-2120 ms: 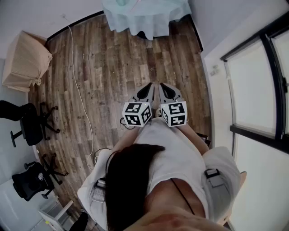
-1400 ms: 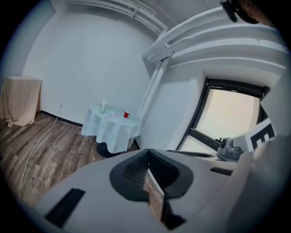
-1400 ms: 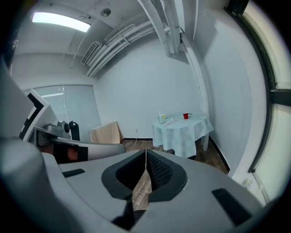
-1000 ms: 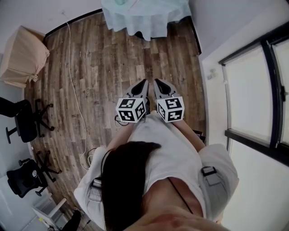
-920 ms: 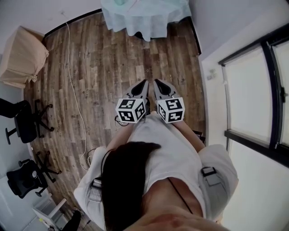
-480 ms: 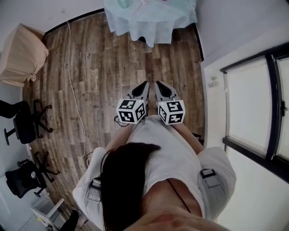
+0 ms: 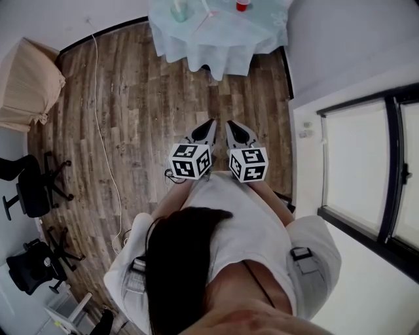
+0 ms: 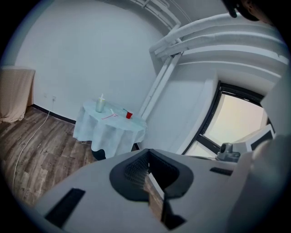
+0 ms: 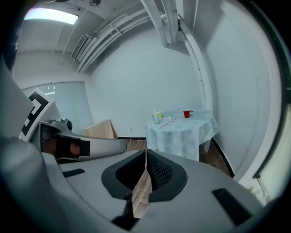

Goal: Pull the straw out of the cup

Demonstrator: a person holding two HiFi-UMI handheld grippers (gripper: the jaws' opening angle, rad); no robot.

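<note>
Straw (image 8: 102, 97) stands upright in the cup (image 8: 100, 106) on the table (image 7: 222, 40) at the far end of the room. A red cup (image 8: 129, 114) stands near it, and a pink straw (image 8: 109, 116) lies between the two. The person (image 7: 226, 239) stands well back on the floor (image 7: 147, 98), both tools held out side by side. The left gripper (image 7: 211, 122) is clenched on nothing. The right gripper (image 7: 230, 123) is the same, jaws together and empty.

The worktop (image 7: 222, 40) stood at twelve o'clock from the left gripper (image 7: 209, 123) and right gripper (image 7: 230, 123), well apart from both, and on it the cup (image 7: 179, 11) sat at nine o'clock of a small cup (image 7: 243, 5), a loose straw (image 7: 203, 20) between them.
</note>
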